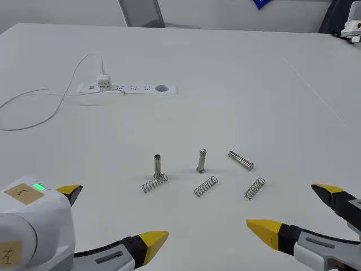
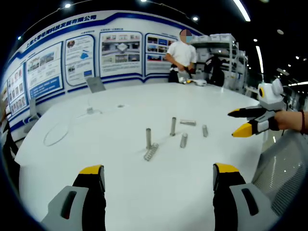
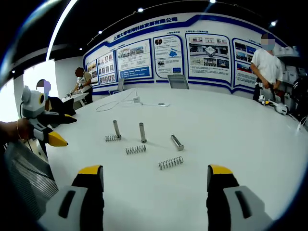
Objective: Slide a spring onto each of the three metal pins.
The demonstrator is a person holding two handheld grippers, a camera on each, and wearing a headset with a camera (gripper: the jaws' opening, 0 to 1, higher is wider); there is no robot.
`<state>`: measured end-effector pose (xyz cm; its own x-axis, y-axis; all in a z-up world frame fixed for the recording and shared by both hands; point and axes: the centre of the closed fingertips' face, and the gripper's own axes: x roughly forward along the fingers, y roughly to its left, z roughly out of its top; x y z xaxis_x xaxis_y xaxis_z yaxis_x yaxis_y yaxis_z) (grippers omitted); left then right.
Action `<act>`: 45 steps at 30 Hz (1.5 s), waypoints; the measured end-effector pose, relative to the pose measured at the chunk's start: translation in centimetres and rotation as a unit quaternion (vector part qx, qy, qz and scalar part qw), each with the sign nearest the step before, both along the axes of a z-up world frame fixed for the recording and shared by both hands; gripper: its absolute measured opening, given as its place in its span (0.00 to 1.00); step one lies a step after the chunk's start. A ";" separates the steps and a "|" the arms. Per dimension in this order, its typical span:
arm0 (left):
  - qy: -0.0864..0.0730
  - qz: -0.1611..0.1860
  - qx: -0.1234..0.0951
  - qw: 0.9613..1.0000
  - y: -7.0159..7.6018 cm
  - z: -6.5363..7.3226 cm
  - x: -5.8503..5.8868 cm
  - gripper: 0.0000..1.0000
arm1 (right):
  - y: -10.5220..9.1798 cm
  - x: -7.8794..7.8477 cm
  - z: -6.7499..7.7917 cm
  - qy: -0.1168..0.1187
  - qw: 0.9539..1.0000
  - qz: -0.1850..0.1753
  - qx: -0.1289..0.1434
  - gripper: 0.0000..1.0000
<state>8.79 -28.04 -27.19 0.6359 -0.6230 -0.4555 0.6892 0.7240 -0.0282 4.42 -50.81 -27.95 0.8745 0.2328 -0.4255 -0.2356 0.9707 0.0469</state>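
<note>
- Two yellow-tipped jaws of the left gripper stand wide apart, released, with nothing between them. This gripper hovers well to the left of the middle pin and nearer the person.
- Power strip, with a white plug in it, lies on the white table. It sits far beyond the middle pin and to its left.
- Left pin stands upright, near the middle pin on its left side. Left spring lies on its side with one end against this pin's base, not threaded on.
- Middle pin stands upright on its wider foot. Middle spring lies on the table just in front of it, apart from it.
- Lying pin rests flat on the table, near the middle pin on its right side. Right spring lies in front of the lying pin, apart from it.
- Right gripper is released, its jaws spread wide and empty. It hovers to the right of the middle pin and nearer the person.
</note>
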 end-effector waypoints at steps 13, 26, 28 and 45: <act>-0.002 -0.005 0.002 1.000 -0.1 0.0 -0.1 0.95 | 0.5 -0.2 -0.5 0.013 1.000 0.014 -0.003 0.84; 0.000 -0.008 0.000 1.000 -0.3 0.2 -0.4 0.96 | 1.4 -0.5 -0.3 0.030 0.999 0.029 -0.002 0.76; -0.001 -0.009 -0.002 1.000 -0.4 0.3 -0.4 0.96 | 1.3 -0.2 0.3 0.026 0.999 0.030 -0.002 0.71; -0.005 -0.012 -0.006 1.000 -0.6 0.6 -0.5 0.95 | -0.4 4.1 2.0 0.036 0.998 0.043 -0.015 0.55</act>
<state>8.27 -28.66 -26.56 0.6250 -0.6430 -0.4426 0.7064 0.7071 -0.0298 8.55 -51.22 -25.95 0.8181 0.2925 -0.4952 -0.3158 0.9480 0.0382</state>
